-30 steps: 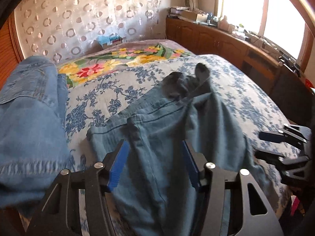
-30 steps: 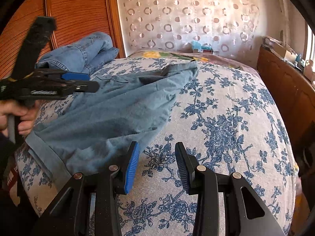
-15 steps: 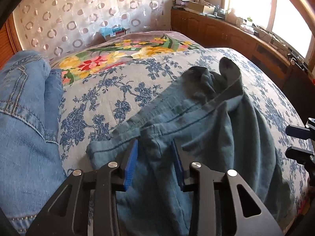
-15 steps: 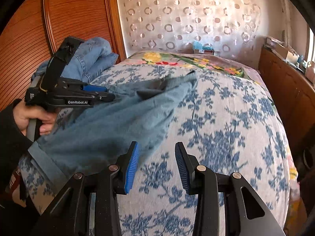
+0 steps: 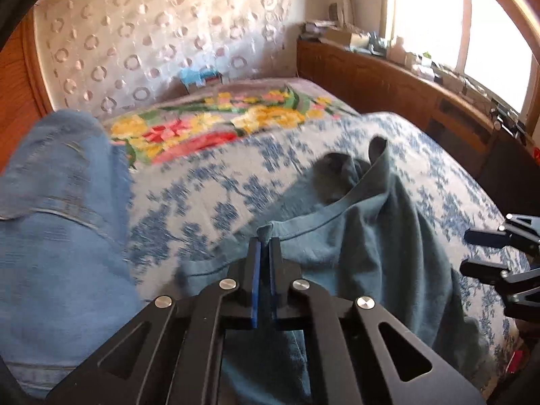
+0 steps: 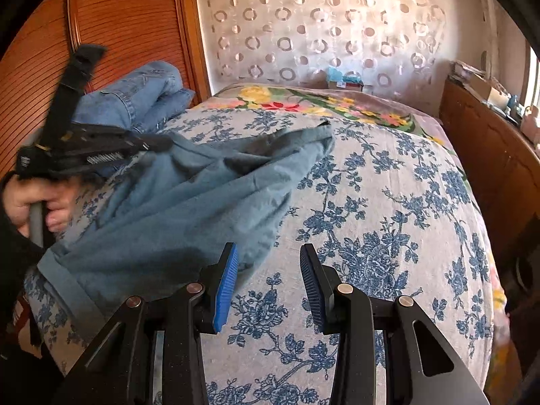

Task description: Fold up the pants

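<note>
Early stage: L gripper (image 5: 265, 244) jaws just closed, pinching edge of teal pants (image 5: 364, 236) lying crumpled on bed (image 6: 388, 202); R gripper (image 6: 268, 270) spread, empty, beside cloth; no fold made yet, all folds remain.

The left claw (image 5: 265, 248) is matte black, with angular linkage arms pierced by triangular cut-outs and joined by round silver screws; its fingers (image 5: 255, 270) carry blue ribbed pads. The right claw (image 6: 269, 263) has the same black frame, silver screws and blue ribbed pads. The left hand (image 6: 37, 204) emerges from a black sleeve (image 6: 13, 246).
</note>
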`<state>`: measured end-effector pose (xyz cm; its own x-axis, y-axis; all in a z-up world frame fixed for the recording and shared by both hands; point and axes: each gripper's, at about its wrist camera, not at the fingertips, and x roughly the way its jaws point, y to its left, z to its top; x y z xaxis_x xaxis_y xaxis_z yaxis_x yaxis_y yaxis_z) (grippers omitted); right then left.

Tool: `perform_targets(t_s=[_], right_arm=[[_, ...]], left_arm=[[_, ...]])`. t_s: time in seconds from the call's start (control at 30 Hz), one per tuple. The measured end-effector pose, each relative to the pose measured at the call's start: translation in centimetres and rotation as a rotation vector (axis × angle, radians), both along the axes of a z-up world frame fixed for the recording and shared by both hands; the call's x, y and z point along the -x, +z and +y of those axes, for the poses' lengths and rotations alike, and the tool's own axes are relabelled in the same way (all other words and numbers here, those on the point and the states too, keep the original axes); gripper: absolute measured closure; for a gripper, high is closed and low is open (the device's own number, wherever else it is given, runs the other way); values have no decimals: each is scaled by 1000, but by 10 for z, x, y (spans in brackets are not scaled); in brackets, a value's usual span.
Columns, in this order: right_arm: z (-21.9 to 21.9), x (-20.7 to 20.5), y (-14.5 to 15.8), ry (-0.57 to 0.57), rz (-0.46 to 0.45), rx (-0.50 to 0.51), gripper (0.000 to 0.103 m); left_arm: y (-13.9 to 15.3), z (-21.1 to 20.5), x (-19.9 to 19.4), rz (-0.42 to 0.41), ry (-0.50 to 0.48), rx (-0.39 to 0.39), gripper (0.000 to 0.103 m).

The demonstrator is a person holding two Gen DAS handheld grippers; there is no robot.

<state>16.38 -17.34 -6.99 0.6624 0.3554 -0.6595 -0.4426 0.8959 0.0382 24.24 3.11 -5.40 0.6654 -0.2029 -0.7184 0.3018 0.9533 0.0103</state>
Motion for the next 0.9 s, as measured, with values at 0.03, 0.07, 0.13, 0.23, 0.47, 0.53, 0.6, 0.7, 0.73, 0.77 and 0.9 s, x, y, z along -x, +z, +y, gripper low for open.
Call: perform_targets(t_s=[0.03,0.07,0.13,0.23,0.47,0.53,0.6,0.7,0.73,0.77,0.9], right_arm=[[0,0,1,0,-3,0,63],[1,0,1,1,-5,1,63],[2,1,2,5,-10,2,63],[2,1,1,9,-11,6,63],[-2,3,1,10,-12,7,63],[-3,5,1,8,-12,5,63],[-4,6,1,5,-11,5,63],[-5,9,2,2,-12,6,63],[-5,10,2,1,-12,7,63],[-5,11,2,0,-11,6,63],[-4,18,3,1,-14,1,63]], left_arm=[[5,4,2,-10,6,-1,98],[7,8,1,-13,9,0,98],[13,19,1,-19,33,5,98],[19,30,-1,-38,57,-10,98],[17,32,-6,-40,74,-45,98],[15,29,-5,-35,63,-47,97],[13,27,-3,-28,59,-42,97],[14,25,-1,-16,44,-9,90],[13,24,2,-15,38,-9,88],[13,22,4,-15,35,-18,83],[12,16,16,-14,8,-9,55]])
